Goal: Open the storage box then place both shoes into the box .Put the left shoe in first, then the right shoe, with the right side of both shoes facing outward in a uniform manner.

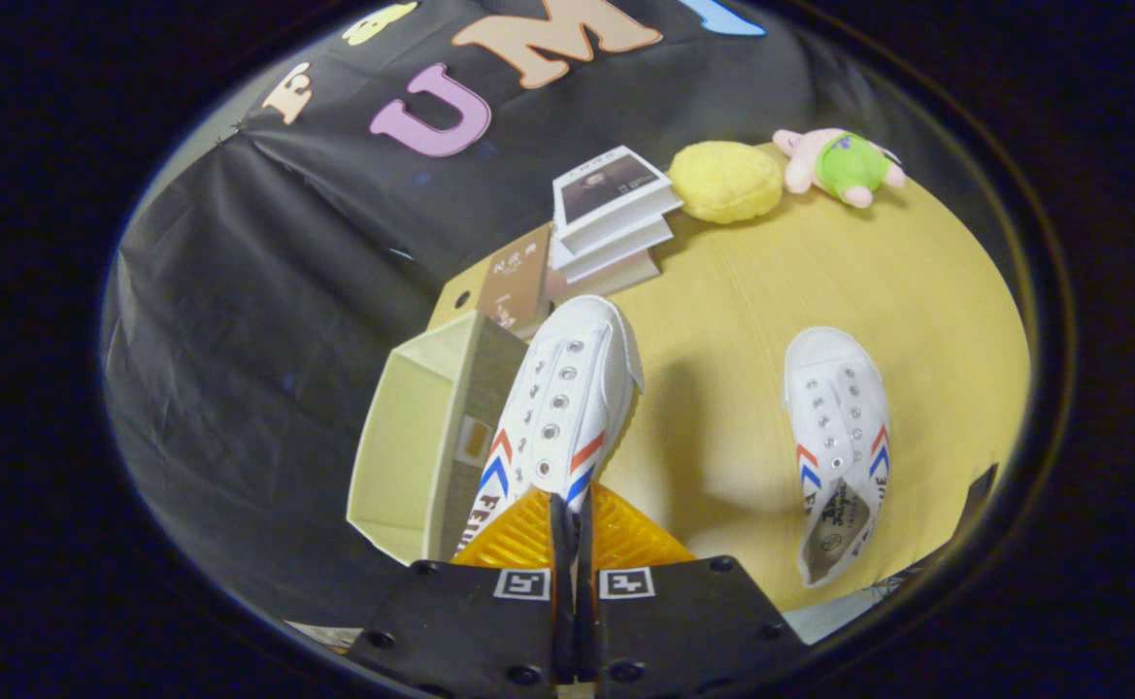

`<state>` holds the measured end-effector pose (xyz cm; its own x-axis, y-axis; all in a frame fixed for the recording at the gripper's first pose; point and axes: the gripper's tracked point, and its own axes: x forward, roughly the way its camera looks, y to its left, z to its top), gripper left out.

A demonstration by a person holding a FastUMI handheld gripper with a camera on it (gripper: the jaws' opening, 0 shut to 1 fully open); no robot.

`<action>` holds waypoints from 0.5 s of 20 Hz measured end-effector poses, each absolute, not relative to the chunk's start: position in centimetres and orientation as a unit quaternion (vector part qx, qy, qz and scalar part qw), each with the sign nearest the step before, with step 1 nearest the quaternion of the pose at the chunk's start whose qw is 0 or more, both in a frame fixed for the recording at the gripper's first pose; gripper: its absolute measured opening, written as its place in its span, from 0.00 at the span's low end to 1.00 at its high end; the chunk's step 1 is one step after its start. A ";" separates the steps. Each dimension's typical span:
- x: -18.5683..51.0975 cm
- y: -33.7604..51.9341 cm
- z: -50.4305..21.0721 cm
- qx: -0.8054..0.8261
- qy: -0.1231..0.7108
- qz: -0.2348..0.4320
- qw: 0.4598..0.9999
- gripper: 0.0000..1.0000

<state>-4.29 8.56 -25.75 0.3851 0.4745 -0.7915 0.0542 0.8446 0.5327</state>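
The gripper [572,524] has its two fingers pressed nearly together, and they pinch the heel end of a white shoe [567,398] with red and blue stripes on its sides. This held shoe stretches away from the fingers toward 12 o'clock, toe forward, and it is lifted above the yellow table [781,291].

Just at 10 o'clock of the fingers, touching the left side of the held shoe in the view, stands the storage box [412,437]. It is pale cream and its open side shows an empty inside. Its brown lid flap [504,282] stands beyond it, near the toe of the shoe.

The second shoe [839,447] lies on the table at 2 o'clock of the fingers, well apart from the first one, with its opening turned toward the gripper.

Farther away, beyond the held toe at 12 o'clock, is a pile of books [611,218]. Beside it toward 1 o'clock lies a yellow cushion [725,181], then a pink and green plush toy [839,165].
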 end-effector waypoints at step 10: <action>-2.4 17.5 -20.2 0.249 0.503 0.184 0.807 0.04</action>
<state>-2.37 17.45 -20.16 0.4256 0.5479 -0.7202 -0.0456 0.8078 0.5876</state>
